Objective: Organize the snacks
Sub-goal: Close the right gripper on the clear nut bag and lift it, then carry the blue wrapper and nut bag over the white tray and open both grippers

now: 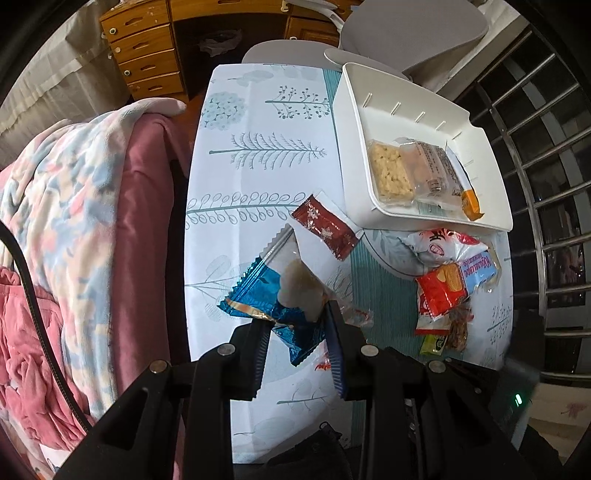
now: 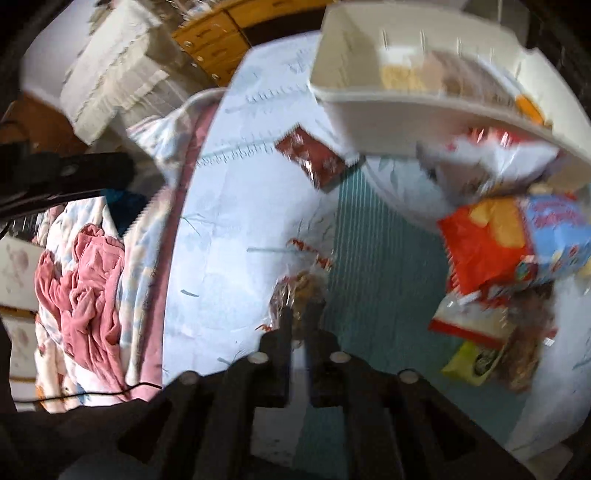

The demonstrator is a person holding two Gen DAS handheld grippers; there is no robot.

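Observation:
My left gripper (image 1: 295, 317) is shut on a blue foil snack pack (image 1: 266, 295) and a clear pack with a pale cake (image 1: 299, 286), held above the table. A dark red snack pack (image 1: 325, 230) lies beside the white tray (image 1: 354, 122), which holds a rice bar (image 1: 389, 173) and wrapped snacks. A pile of packs (image 1: 450, 280) lies right of me. In the blurred right wrist view, my right gripper (image 2: 303, 314) is shut on a clear pack of brown snack (image 2: 299, 288). The red pack (image 2: 317, 158), tray (image 2: 369, 110) and pile (image 2: 509, 243) show there too.
The table has a white and teal leaf-print cloth (image 1: 258, 147). A bed with pink and floral blankets (image 1: 74, 221) lies along its left edge. Wooden drawers (image 1: 147, 55) stand behind, a white chair (image 1: 406, 33) at the far end, and a metal window grille (image 1: 535, 147) on the right.

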